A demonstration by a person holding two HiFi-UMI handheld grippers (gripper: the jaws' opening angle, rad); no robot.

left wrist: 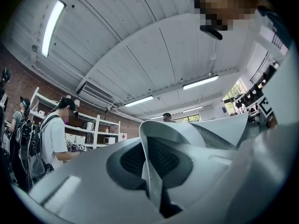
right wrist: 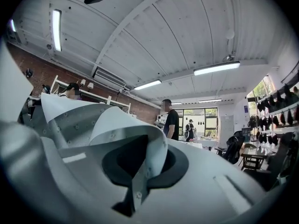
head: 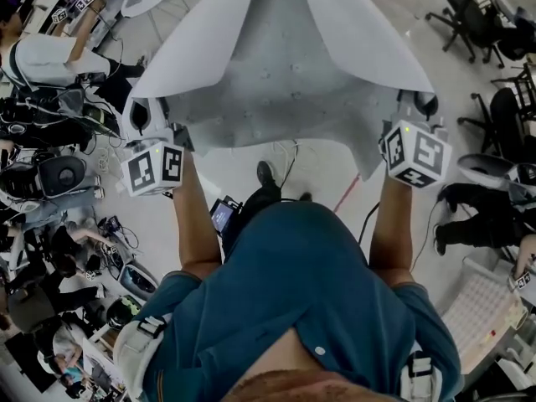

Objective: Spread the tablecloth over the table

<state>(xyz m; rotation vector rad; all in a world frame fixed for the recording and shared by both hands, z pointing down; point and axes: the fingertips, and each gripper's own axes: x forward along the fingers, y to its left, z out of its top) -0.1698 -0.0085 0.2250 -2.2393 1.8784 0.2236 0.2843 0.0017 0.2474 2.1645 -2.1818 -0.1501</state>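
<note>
You are holding the tablecloth point(head: 285, 90) up in the upper middle of the head view, stretched between both tools. Its near edge is running left to right across the frame, from the left gripper point(head: 161, 129) to the right gripper point(head: 409, 114). The rest of the cloth is reaching away from you toward the top edge. Its grey, dotted face is showing in the middle, and two white flaps are folding over it, fanning to the upper left and upper right. In each gripper view the jaws are pinching tight on a fold of the cloth's edge. The cube point(head: 414, 153) on the right gripper is showing black-and-white square patterns.
</note>
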